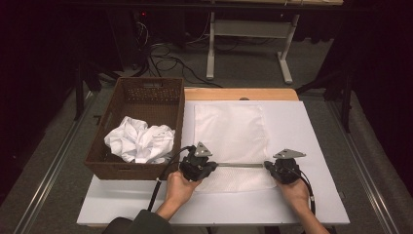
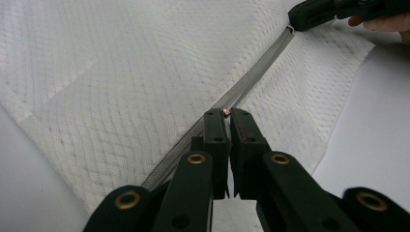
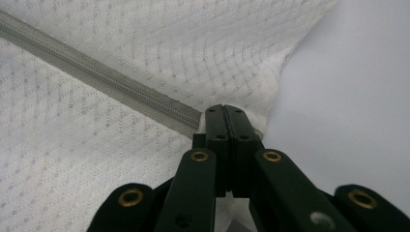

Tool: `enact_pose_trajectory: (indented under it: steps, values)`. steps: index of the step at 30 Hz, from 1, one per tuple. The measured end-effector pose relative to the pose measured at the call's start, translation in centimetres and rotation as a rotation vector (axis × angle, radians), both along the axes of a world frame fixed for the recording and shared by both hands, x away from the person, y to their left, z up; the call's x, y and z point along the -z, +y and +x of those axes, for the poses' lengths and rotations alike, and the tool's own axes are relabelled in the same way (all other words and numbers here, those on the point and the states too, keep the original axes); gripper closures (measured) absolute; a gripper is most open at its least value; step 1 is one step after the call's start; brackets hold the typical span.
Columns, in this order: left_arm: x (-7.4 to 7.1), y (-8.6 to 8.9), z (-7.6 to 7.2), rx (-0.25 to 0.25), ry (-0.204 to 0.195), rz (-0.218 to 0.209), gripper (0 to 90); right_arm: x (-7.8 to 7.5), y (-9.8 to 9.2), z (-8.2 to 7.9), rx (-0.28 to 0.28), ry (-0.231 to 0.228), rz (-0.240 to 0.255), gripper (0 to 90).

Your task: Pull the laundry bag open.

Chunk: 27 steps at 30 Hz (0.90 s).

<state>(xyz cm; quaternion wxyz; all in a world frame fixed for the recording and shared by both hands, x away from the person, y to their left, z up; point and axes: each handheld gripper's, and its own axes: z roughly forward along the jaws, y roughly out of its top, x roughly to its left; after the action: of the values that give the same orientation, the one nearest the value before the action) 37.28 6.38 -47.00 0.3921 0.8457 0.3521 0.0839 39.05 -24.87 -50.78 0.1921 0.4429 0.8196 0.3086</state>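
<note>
White mesh laundry bag (image 1: 231, 134) lies flat on table (image 1: 321, 146), right of wicker basket (image 1: 139, 105). Left claw (image 2: 226, 112) pinches zipper pull (image 2: 226, 111); right claw (image 3: 226, 109) clamps bag's zipper (image 3: 96, 79) end.

From my end the high view is pretty dim and soft: the white table (image 1: 321, 146) catches most of the light from above, while the room around it drops off to near black. No harsh glare, just a grainy, low-res look. The mesh bag (image 2: 121, 72) looks crisp mid-frame in both gripper views, but the black jaws at the bottom go blurry. The far edges get slightly soft too.
</note>
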Motion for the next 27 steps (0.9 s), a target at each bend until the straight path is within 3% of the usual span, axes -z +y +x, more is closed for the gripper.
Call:
enact_pose_trajectory:
  steps: [9, 18, 27]
  values:
    - [0.0, 0.6, -0.1, -0.016, 0.002, 0.006, 86.2, 0.0, 0.0, 0.0, 0.001, 0.0, 0.0, 90.0]
    - [-0.6, 1.6, -0.4, -0.04, -0.022, 0.052, 86.1, 0.0, 0.0, 0.0, 0.002, 0.001, -0.003, 90.0]
    - [-0.1, 2.1, -0.8, -0.045, -0.03, 0.082, 86.1, 0.0, 0.1, 0.0, 0.002, 0.0, -0.002, 90.0]
